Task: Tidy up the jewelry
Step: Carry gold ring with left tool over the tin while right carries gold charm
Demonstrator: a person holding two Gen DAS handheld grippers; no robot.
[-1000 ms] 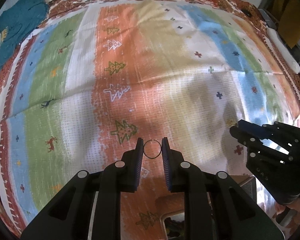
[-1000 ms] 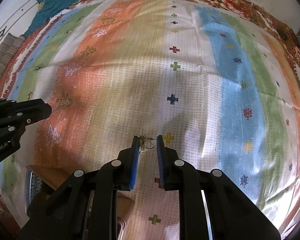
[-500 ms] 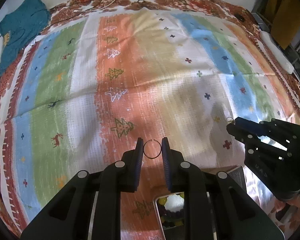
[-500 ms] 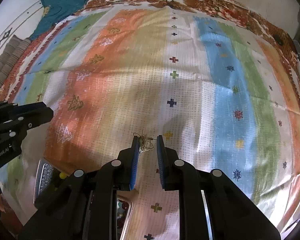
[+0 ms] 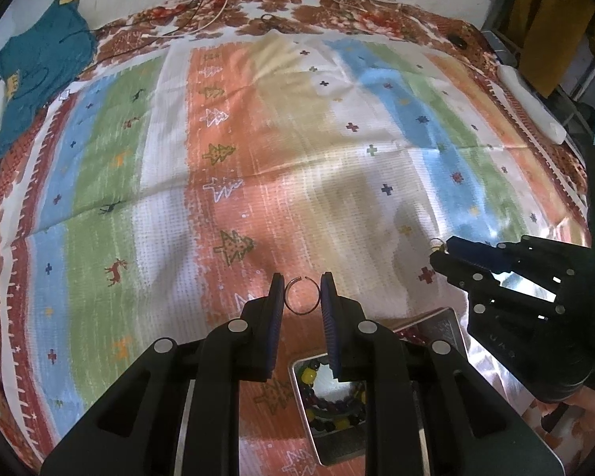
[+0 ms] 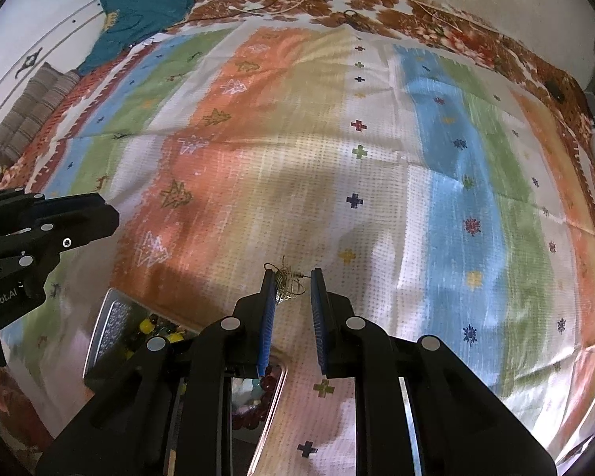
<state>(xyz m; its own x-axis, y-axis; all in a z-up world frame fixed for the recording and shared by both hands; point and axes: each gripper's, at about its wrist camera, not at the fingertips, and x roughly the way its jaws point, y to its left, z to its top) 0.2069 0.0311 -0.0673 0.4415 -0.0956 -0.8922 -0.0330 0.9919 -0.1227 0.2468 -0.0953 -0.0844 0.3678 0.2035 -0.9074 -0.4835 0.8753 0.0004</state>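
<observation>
My left gripper (image 5: 302,291) is shut on a thin metal ring (image 5: 302,295) and holds it up above the striped cloth. My right gripper (image 6: 293,283) is shut on a tangled thin gold chain (image 6: 285,281) that hangs against its left pad; it also shows at the right of the left wrist view (image 5: 440,254). A metal tin (image 5: 329,408) with yellow and dark beads sits below the left gripper. The same tin (image 6: 111,325) and a second tray with dark red beads (image 6: 258,392) lie under the right gripper.
A striped cloth (image 5: 297,158) covers the bed. A teal garment (image 5: 39,67) lies at the far left corner, with cables (image 5: 214,16) at the far edge. A white bar (image 5: 531,103) lies at the right edge. A folded striped cloth (image 6: 27,115) lies at far left.
Both grippers have pulled back and up with their pieces still held. The tins have come into view beneath them. The right gripper sits lower in the left wrist view.
</observation>
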